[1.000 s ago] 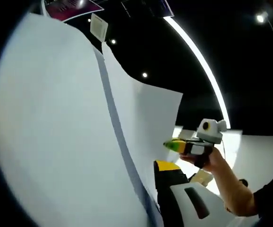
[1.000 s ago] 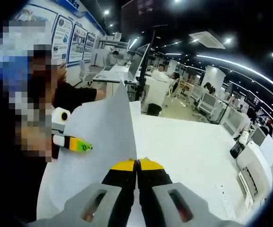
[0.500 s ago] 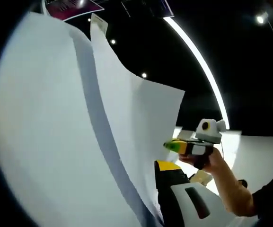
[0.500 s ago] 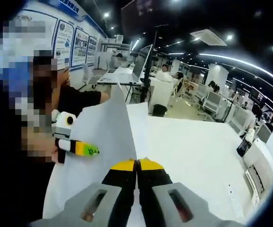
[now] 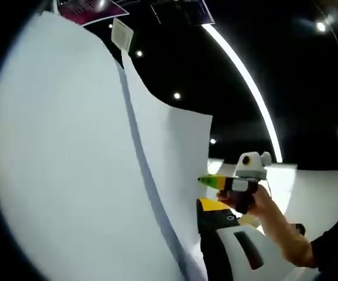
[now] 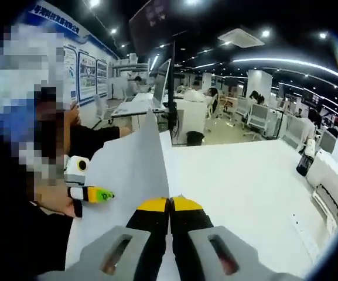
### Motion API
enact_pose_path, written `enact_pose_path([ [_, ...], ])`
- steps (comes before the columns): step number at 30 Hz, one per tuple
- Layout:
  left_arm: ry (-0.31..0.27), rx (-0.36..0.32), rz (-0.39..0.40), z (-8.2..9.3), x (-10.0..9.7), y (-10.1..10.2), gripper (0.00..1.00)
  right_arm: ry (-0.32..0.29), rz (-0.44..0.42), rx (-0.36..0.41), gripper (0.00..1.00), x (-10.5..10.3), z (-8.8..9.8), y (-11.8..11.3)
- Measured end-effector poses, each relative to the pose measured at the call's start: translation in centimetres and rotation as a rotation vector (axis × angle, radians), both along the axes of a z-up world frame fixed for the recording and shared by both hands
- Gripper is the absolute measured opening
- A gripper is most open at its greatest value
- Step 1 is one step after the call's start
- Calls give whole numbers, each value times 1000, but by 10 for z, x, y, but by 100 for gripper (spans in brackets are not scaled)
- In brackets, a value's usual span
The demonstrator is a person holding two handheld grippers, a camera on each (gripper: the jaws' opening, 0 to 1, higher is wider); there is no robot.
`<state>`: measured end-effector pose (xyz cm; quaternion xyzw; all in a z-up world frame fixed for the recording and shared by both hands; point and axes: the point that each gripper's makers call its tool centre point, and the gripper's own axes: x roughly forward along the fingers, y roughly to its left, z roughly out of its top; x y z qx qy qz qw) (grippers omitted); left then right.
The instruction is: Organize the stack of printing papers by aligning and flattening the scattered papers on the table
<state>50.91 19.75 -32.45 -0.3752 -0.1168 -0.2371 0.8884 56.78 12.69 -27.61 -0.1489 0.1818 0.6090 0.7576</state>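
Note:
Several white printing papers (image 5: pixel 69 164) are held upright off the table, their flat side close to the left gripper view. My left gripper (image 5: pixel 199 206) clamps their lower edge; one yellow-tipped jaw shows, the other is hidden behind the sheets. In the right gripper view the papers (image 6: pixel 130 170) rise edge-on from my right gripper (image 6: pixel 169 202), whose yellow-tipped jaws are shut on them. The left gripper (image 6: pixel 92 194) grips the sheets' left side there. The right gripper (image 5: pixel 224 183) meets the papers' right edge in the left gripper view.
A broad white table (image 6: pixel 245 175) stretches ahead and to the right. A dark bottle (image 6: pixel 302 164) and a white device (image 6: pixel 333 187) stand at its far right. A monitor (image 6: pixel 161 82) and office desks lie beyond. A person's hand (image 5: pixel 268 205) holds the right gripper.
The rear sheet bulged away from the front one half a second ago and now lies close against it again. The right gripper has shifted slightly left in the left gripper view. Both grips hold.

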Motion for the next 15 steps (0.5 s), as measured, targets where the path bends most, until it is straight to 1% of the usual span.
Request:
enact_pose_path([
  [3, 0, 2, -1, 0, 0, -1, 25, 22, 26, 2, 0, -7, -2, 2],
  [10, -1, 5, -3, 1, 0, -2, 27, 19, 66, -21, 0, -15, -4, 4],
  [11, -1, 5, -3, 1, 0, -2, 27, 11, 69, -25, 0, -15, -4, 4],
  [13, -2, 7, -2, 1, -1, -2, 27, -23, 67, -34, 0, -12, -2, 3],
  [15, -2, 8, -2, 1, -1, -2, 27, -39, 72, -44, 0, -10, 2, 1],
])
